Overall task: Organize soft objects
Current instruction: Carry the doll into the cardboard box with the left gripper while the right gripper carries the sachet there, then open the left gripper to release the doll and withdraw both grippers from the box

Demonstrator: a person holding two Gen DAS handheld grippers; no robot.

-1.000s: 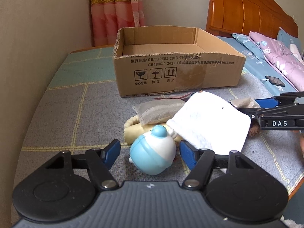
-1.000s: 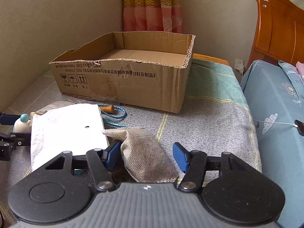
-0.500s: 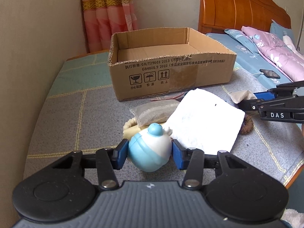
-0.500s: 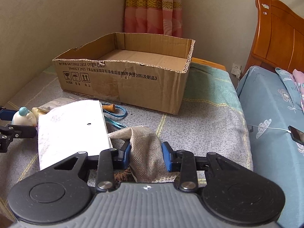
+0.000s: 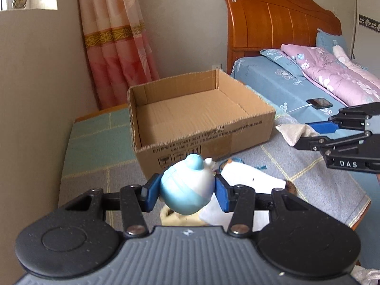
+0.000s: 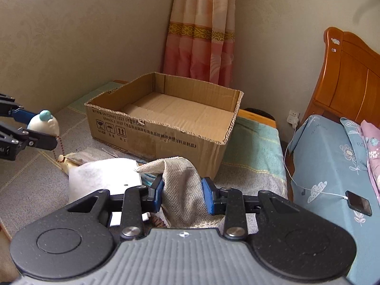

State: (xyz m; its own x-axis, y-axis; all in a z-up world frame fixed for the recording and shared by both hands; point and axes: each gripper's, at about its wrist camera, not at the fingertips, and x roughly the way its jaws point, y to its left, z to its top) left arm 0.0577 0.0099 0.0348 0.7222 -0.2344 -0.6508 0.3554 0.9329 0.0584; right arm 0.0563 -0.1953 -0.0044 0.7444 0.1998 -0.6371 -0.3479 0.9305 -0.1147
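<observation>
Cardboard box (image 5: pixel 197 109) holds 0 items; nothing sorted yet. Left gripper (image 5: pixel 186 191) is clamped on the blue-white toy (image 5: pixel 186 192), lifted in front of the box. Right gripper (image 6: pixel 182 193) pinches the beige cloth (image 6: pixel 181 187), raised near the box's front corner. White cloth (image 6: pixel 102 178) and other soft pieces wait on the tabletop (image 6: pixel 28 185) before the box.

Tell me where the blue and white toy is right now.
The blue and white toy is clamped in the left hand-held gripper, lifted above the bedspread just in front of the cardboard box; the right wrist view shows it at far left.
</observation>
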